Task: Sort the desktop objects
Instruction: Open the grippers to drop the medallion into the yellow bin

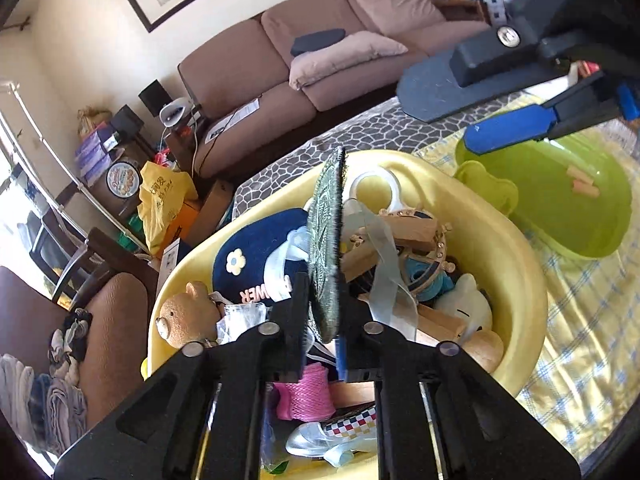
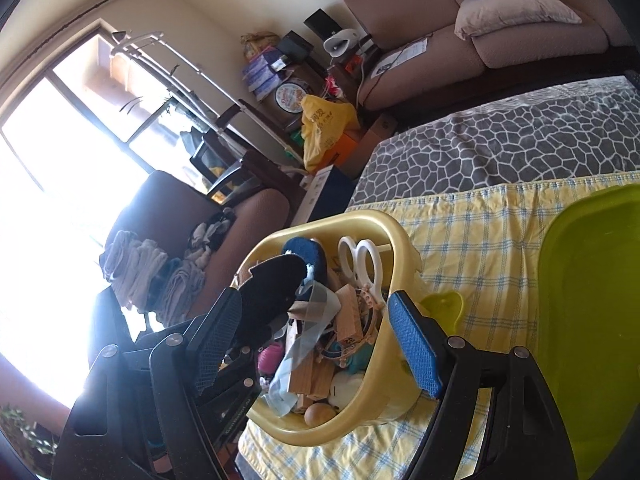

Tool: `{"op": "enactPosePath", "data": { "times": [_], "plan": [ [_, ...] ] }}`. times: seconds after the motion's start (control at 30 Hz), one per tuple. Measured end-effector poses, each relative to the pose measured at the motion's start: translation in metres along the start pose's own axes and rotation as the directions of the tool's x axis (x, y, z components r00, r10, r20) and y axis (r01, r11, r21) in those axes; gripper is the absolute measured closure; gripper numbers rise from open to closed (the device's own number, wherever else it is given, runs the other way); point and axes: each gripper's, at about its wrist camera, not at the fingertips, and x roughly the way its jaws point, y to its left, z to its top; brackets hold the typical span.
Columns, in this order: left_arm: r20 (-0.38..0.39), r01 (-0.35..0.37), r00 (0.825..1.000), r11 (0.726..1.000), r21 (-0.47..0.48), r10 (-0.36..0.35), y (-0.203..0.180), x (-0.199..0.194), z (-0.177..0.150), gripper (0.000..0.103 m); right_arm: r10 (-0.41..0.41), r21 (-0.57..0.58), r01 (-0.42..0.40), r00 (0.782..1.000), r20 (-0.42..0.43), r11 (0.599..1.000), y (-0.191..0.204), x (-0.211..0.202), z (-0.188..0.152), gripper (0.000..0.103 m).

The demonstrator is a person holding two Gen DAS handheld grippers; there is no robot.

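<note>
The sorting has barely begun: the yellow basin (image 1: 516, 248) on the surface is heaped full, while the green tray (image 1: 580, 216) beside it holds only one small pink piece (image 1: 585, 185). The left tool (image 1: 322, 320) pinches a flat green glittery pad (image 1: 326, 240) over the basin. The right tool (image 2: 316, 342) hangs spread, empty. I count one pair of white-handled scissors (image 2: 360, 264), one bear figurine (image 1: 180, 316), several wooden blocks.

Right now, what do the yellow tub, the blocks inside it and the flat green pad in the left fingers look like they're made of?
Yellow tub: looks like moulded plastic, smooth with a soft sheen and a rounded rim.
Blocks: probably unfinished wood, pale tan with visible grain.
Green pad: seems to be coarse fibre or glittery fabric, thin, speckled and rough-edged; its exact material is unclear.
</note>
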Motion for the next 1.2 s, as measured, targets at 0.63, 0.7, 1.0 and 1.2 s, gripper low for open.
{"op": "enactPosePath", "data": {
  "times": [0.63, 0.7, 1.0, 1.2],
  "plan": [
    [0.143, 0.363, 0.932, 0.862, -0.355, -0.334, 0.071, -0.019, -0.012, 0.009, -0.024, 0.004, 0.024, 1.000, 0.005, 1.000, -0.007, -0.010, -0.001, 0.023],
    [0.177, 0.411, 0.912, 0.824, -0.390, -0.371, 0.083, -0.019, -0.018, 0.009, -0.024, 0.003, 0.024, 1.000, 0.003, 1.000, -0.006, -0.009, -0.002, 0.023],
    [0.136, 0.437, 0.899, 0.831, -0.345, -0.417, 0.076, -0.011, -0.014, 0.005, -0.088, -0.046, 0.088, 0.996, -0.014, 0.995, 0.000, -0.004, -0.004, 0.023],
    [0.098, 0.425, 0.904, 0.861, -0.279, -0.415, 0.055, -0.010, -0.009, 0.005, -0.200, -0.160, 0.191, 0.979, -0.046, 0.969, 0.014, 0.009, -0.010, 0.023]
  ]
}}
